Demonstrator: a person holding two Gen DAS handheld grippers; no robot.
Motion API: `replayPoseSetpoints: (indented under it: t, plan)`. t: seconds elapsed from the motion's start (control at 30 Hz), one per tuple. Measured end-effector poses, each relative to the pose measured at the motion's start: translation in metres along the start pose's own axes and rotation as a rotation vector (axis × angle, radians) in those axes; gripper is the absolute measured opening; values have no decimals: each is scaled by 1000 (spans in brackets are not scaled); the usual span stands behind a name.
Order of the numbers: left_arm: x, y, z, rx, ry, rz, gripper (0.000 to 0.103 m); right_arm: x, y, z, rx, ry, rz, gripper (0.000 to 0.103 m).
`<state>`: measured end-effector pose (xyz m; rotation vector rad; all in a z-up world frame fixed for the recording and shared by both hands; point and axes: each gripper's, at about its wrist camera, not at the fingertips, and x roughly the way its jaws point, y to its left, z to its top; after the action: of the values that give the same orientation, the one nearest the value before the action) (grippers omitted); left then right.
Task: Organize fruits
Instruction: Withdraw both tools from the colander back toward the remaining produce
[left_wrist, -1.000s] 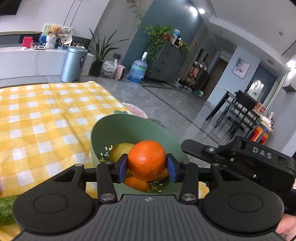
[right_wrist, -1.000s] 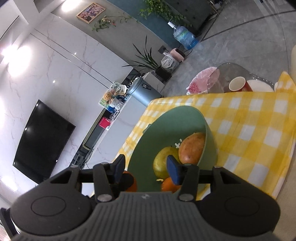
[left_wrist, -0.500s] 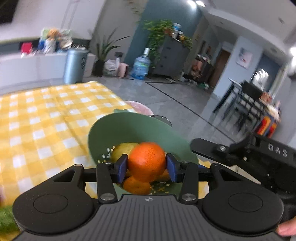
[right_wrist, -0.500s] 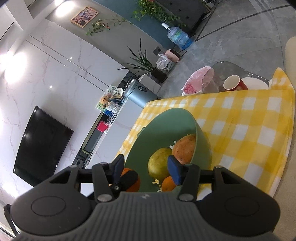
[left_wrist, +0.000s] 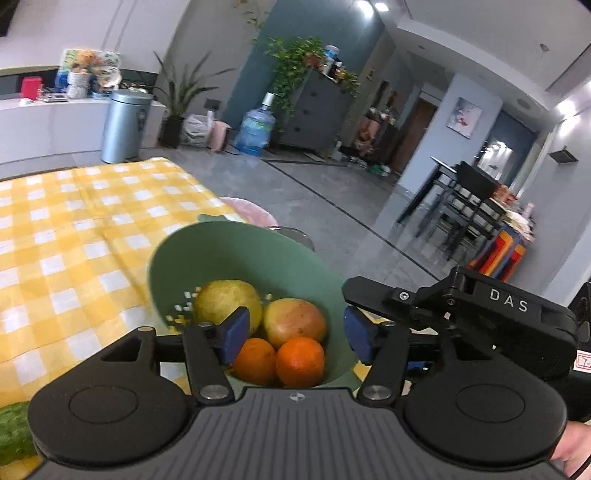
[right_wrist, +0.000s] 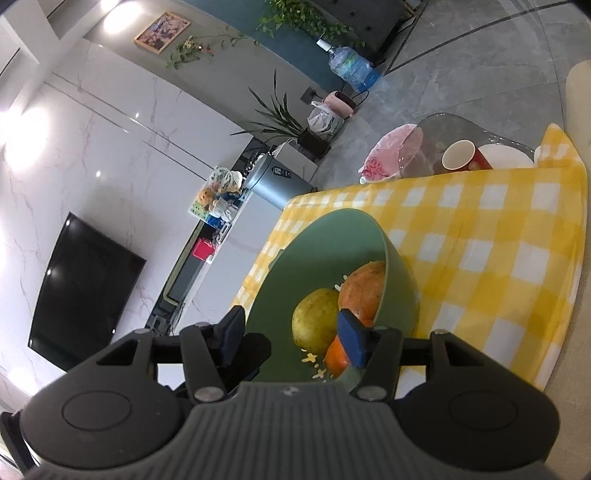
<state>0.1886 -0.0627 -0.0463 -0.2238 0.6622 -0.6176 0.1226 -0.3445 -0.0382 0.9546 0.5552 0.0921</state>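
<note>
— Left gripper?
— Its fingers have just spread wide, nothing between them; the orange lies in the green bowl beside another orange.
— Right gripper?
— Fingers part-open astride the bowl's rim; grip unclear.
— Farther back?
— A pear, a mango, then yellow-checked table.

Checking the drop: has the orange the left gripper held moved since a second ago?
Yes. The orange dropped from between the just-opened left gripper down into the green bowl.
</note>
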Motion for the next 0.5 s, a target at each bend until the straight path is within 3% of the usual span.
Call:
replayPoseSetpoints:
  t: [0.13, 0.2, 0.3, 0.5]
  plan:
    - [-19, 5, 1, -100, 25, 74, 75, -2, 2, 1, -2, 10, -9, 54]
    - [-34, 7, 2, -133, -15, 96, 75, -4, 1, 1, 16, 11, -1, 54]
    - [-54, 6, 7, -88, -26, 167, 75, -6, 8, 1, -12, 2, -22, 66]
    - [-93, 20, 12, -103, 0, 297, 78, -11, 29, -7, -81, -1, -15, 66]
